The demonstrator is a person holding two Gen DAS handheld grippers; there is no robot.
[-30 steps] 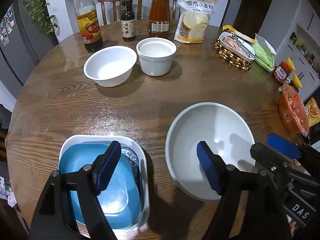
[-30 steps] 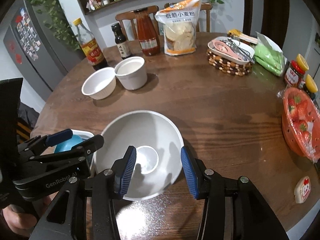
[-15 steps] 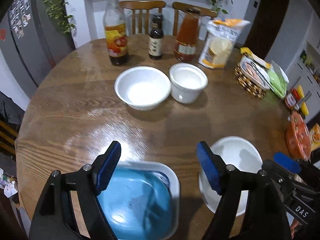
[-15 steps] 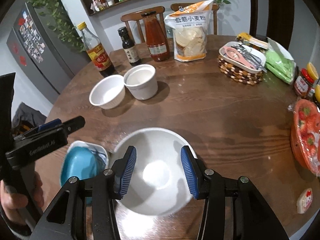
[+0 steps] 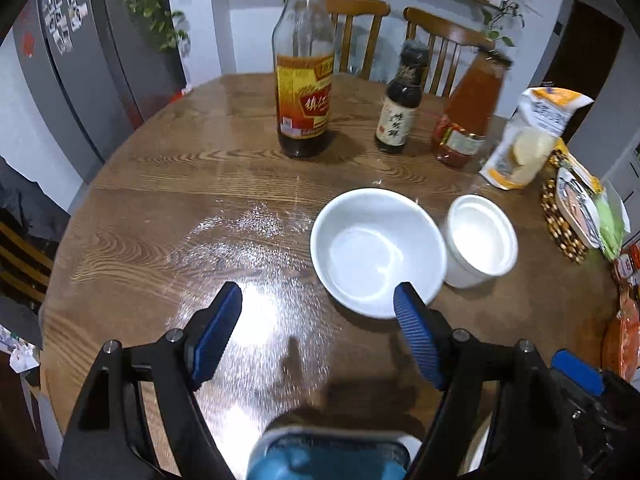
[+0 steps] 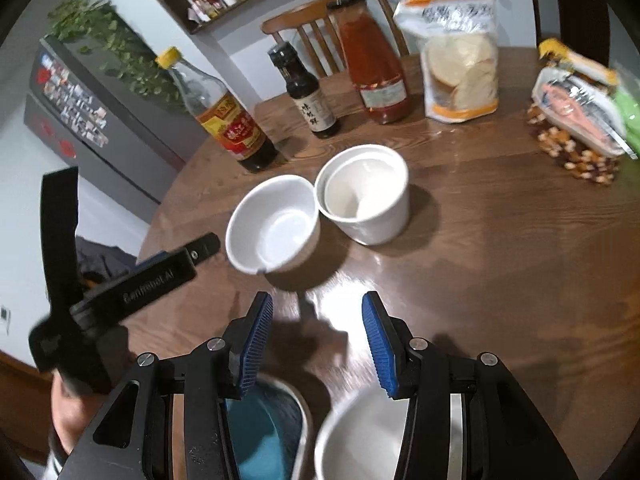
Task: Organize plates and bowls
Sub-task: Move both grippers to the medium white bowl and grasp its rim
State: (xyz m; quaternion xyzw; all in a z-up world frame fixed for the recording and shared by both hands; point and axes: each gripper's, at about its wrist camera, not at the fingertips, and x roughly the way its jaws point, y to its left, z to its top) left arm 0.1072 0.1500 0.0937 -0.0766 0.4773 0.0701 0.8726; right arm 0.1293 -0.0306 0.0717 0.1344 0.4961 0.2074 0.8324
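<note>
Both tongs, left (image 5: pixel 318 330) and right (image 6: pixel 318 346), spread and empty over the bench (image 5: pixel 168 208); blue plate (image 5: pixel 324 462) nested at bottom edge, bowl (image 5: pixel 378 250) and cup (image 5: pixel 480 238) mid-frame unstacked, so roughly half left.

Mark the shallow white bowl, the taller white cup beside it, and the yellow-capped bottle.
shallow white bowl (image 5: pixel 374 250), left wrist view, inner floor.
taller white cup (image 6: pixel 364 196), right wrist view, inside wall.
yellow-capped bottle (image 5: pixel 305 98), left wrist view, front label.
</note>
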